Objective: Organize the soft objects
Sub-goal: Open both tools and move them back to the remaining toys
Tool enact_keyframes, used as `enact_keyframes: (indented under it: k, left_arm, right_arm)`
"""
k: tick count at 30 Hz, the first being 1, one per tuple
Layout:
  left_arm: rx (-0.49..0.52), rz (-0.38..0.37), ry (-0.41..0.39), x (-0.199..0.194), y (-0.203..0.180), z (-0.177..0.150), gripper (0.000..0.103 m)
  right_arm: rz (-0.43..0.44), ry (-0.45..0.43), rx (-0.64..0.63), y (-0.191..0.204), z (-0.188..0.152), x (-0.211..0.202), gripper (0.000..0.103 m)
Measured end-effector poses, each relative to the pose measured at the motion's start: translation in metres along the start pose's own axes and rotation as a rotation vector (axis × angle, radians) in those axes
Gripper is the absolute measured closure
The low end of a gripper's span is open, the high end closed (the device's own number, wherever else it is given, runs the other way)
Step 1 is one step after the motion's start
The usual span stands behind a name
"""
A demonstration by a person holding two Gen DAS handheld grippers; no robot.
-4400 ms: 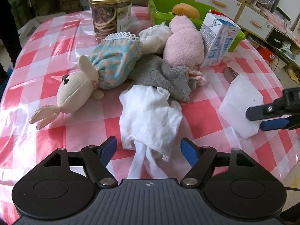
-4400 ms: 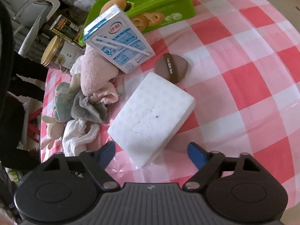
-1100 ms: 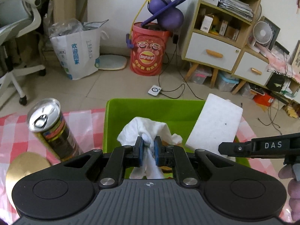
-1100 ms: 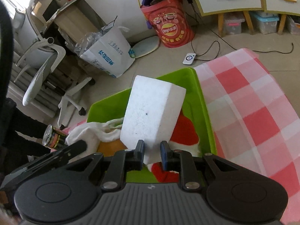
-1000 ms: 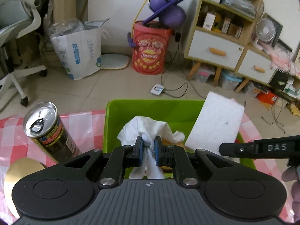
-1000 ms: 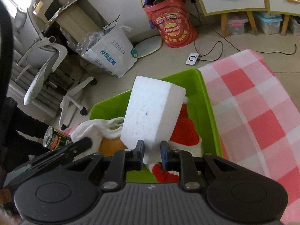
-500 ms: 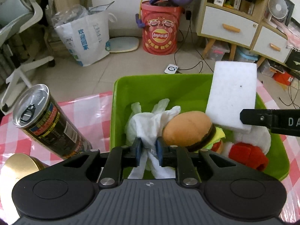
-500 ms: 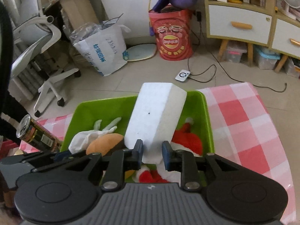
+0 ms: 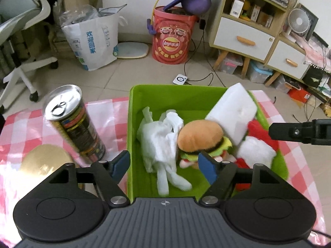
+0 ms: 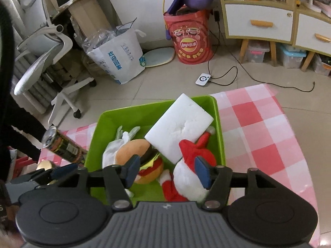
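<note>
The white cloth (image 9: 160,136) lies crumpled and limp in the green bin (image 9: 132,124), just ahead of your left gripper (image 9: 164,164), whose jaws stand wide with nothing between them. The white sponge block (image 10: 180,124) leans tilted against the bin's far right corner, ahead of your right gripper (image 10: 165,170), also spread wide and empty. Between cloth and block sits a plush burger (image 9: 199,138), touching both; a red-and-white plush (image 10: 191,165) lies under the block's near edge. Left of your left gripper, on the checked worktop (image 9: 24,128), stand a drink can (image 9: 75,125) and a gold lid (image 9: 45,162).
</note>
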State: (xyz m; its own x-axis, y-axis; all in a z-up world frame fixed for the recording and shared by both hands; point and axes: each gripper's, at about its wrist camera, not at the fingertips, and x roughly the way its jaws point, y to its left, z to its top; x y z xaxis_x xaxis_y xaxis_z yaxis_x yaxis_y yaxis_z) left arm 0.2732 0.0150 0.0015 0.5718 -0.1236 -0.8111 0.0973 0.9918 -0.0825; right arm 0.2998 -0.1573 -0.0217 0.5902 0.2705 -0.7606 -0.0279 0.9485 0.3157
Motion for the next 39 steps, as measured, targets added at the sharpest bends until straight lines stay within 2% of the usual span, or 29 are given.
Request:
enact_keyframes:
  k: [3, 9, 15, 21, 27, 39]
  left_arm:
    - [-0.025, -0.01, -0.008, -0.02, 0.004, -0.008, 0.024]
    - [-0.039, -0.023, -0.02, -0.055, 0.013, -0.028, 0.022]
    - [-0.065, -0.028, -0.017, -0.081, 0.025, -0.051, 0.016]
    - [-0.086, -0.024, -0.024, -0.105, 0.035, -0.08, 0.01]
    - [-0.106, -0.001, -0.024, -0.121, 0.048, -0.109, 0.007]
    - [-0.162, 0.036, -0.029, -0.122, 0.077, -0.18, 0.006]
  right_arm:
    - [0.01, -0.005, 0.004, 0.0, -0.007, -0.02, 0.058]
    - [0.018, -0.01, 0.006, 0.003, -0.026, -0.052, 0.051]
    - [0.032, -0.01, 0.008, 0.005, -0.049, -0.076, 0.043]
    - [0.026, -0.003, 0.03, 0.0, -0.076, -0.089, 0.04]
    - [0.002, 0.002, 0.007, 0.002, -0.107, -0.097, 0.038]
    - [0.077, 0.035, 0.029, 0.017, -0.171, -0.079, 0.038]
